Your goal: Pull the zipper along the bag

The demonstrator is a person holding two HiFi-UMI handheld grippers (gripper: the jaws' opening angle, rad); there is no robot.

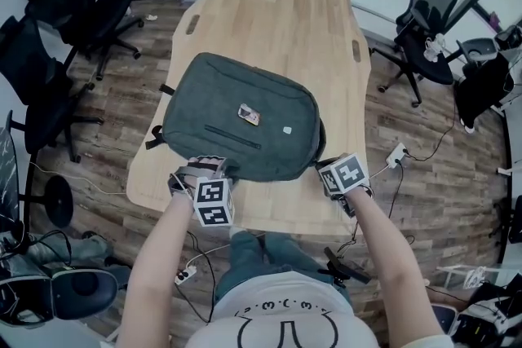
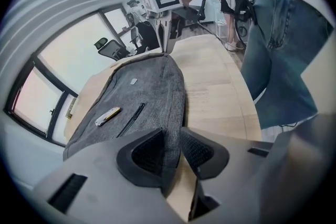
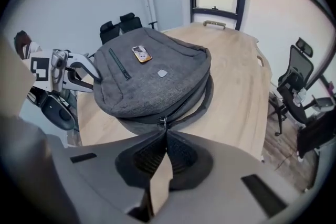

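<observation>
Your left tool (image 2: 170, 153) pinches the bag (image 1: 245, 114) at 7 o'clock (anchoring it); right tool (image 3: 164, 139) clamps the zipper pull (image 3: 164, 123) at 5 o'clock.

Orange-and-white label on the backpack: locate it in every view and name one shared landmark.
Head view: label near the centre of the backpack.
Left gripper view: label left of centre, left of the dark pocket zip.
Right gripper view: label upper left of centre.
Shared landmark: small pale patch beside it.
</observation>
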